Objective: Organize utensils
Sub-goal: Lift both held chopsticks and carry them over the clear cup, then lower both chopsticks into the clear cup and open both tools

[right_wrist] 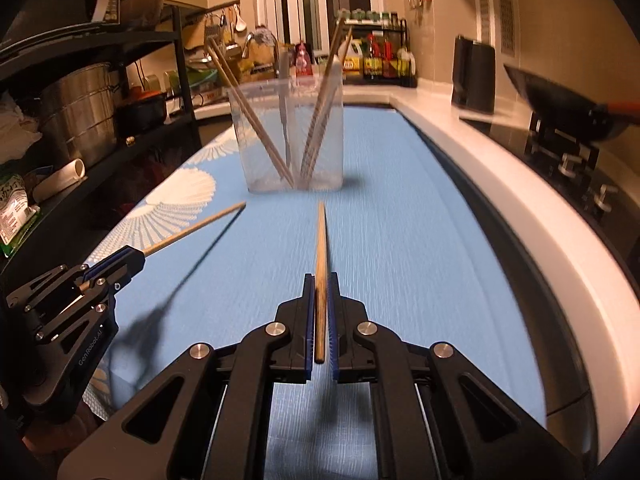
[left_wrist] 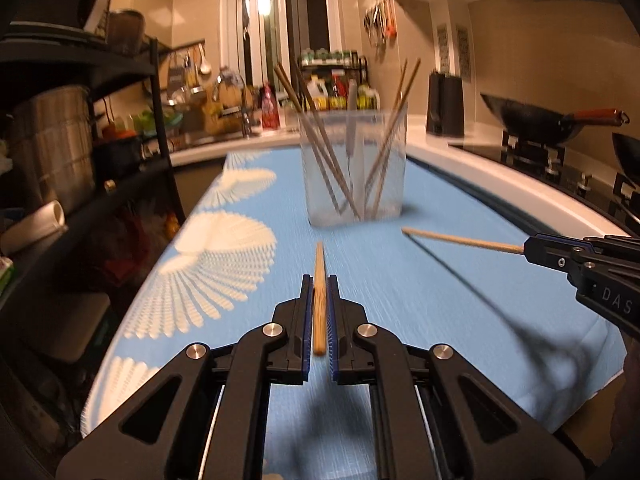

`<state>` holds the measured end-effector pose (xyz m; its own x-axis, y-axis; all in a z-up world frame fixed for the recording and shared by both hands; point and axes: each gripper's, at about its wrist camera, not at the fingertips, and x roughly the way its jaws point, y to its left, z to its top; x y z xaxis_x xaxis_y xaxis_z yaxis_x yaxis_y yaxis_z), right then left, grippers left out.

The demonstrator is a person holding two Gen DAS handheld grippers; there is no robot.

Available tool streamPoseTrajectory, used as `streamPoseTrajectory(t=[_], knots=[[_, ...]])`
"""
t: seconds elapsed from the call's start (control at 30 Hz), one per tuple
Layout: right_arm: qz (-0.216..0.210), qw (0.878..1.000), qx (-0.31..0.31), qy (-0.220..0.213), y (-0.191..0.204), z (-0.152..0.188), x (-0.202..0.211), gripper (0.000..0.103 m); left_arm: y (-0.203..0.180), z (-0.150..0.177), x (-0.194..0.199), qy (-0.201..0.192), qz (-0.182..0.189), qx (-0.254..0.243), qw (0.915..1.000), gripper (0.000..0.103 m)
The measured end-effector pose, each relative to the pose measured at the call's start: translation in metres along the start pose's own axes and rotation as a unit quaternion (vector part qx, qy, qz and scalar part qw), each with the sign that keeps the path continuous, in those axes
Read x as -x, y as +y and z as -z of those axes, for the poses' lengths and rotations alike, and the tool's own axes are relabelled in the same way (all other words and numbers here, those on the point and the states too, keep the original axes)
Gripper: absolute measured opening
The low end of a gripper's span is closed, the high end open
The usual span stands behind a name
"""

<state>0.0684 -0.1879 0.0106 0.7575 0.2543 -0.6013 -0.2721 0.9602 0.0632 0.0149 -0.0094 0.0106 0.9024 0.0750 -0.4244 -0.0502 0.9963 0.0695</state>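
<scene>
1. Black metal shelving rack (left_wrist: 120, 128), far left edge of both views; carries a large steel stockpot (right_wrist: 80, 112) and a white roll (right_wrist: 64, 178).

2. Light-blue tablecloth with white fan-shaped prints (left_wrist: 224, 264), covering the work surface; prints on its left part, plain blue elsewhere.

3. Left gripper (left_wrist: 319, 280), black two-finger tool with blue pads; jaws drawn in tight on a thin light-wood chopstick (left_wrist: 319, 296). The stick runs forward between the pads and points toward item 4, its tip clear of the cloth. In the right wrist view it juts from the same tool at lower left.

4. Clear plastic square-sided container (left_wrist: 354, 168), upright on the cloth mid-table, ahead of both tools. Holds several wooden chopsticks (left_wrist: 320, 140) leaning outward to left and right, plus one grey-handled utensil standing between them.

5. Right gripper (right_wrist: 319, 278), same make; jaws likewise clamped on a second light-wood chopstick (right_wrist: 321, 272), aimed at the container, lifted off the cloth.

6. White countertop edge (right_wrist: 500, 168), right of the cloth.

7. Black wok with red handle (left_wrist: 552, 120), on the hob, far right.
</scene>
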Motion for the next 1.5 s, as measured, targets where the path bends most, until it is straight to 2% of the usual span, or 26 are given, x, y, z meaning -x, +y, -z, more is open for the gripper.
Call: streamPoseTrajectory(t=[0.13, 0.33, 0.5, 0.6, 0.77, 1.0, 1.2, 1.37, 1.5], knots=[[0.008, 0.999, 0.014, -0.031, 0.003, -0.013, 0.019, 0.006, -0.002, -0.013, 0.017, -0.045, -0.007, -0.016, 0.9988, 0.007], [0.014, 0.997, 0.025, -0.065, 0.003, -0.032, 0.042, 0.006, -0.001, -0.03, 0.027, -0.056, 0.001, -0.015, 0.9983, 0.007], [0.006, 0.996, 0.021, -0.082, 0.0, -0.05, 0.057, 0.006, 0.007, -0.056, 0.03, -0.052, 0.023, -0.007, 0.9983, 0.007], [-0.009, 0.996, 0.018, -0.084, -0.001, -0.067, 0.063, 0.006, 0.017, -0.079, 0.026, -0.027, 0.058, 0.004, 0.9979, 0.006], [-0.028, 0.995, 0.041, -0.083, 0.003, -0.099, 0.069, 0.006, 0.026, -0.114, 0.019, -0.001, 0.095, 0.007, 0.9955, 0.006], [-0.066, 0.993, 0.034, -0.091, -0.002, -0.15, 0.069, 0.006, 0.04, -0.171, 0.006, 0.017, 0.134, 0.023, 0.9906, 0.006], [-0.086, 0.987, 0.027, -0.135, -0.005, -0.213, 0.076, 0.006, 0.045, -0.234, -0.001, -0.008, 0.158, 0.024, 0.9872, 0.006], [-0.087, 0.978, 0.028, -0.186, -0.001, -0.266, 0.077, 0.006, 0.042, -0.279, -0.019, -0.039, 0.152, 0.018, 0.9874, 0.006], [-0.08, 0.977, 0.031, -0.197, 0.006, -0.292, 0.053, 0.006, 0.038, -0.289, -0.06, -0.022, 0.143, 0.019, 0.9893, 0.006]])
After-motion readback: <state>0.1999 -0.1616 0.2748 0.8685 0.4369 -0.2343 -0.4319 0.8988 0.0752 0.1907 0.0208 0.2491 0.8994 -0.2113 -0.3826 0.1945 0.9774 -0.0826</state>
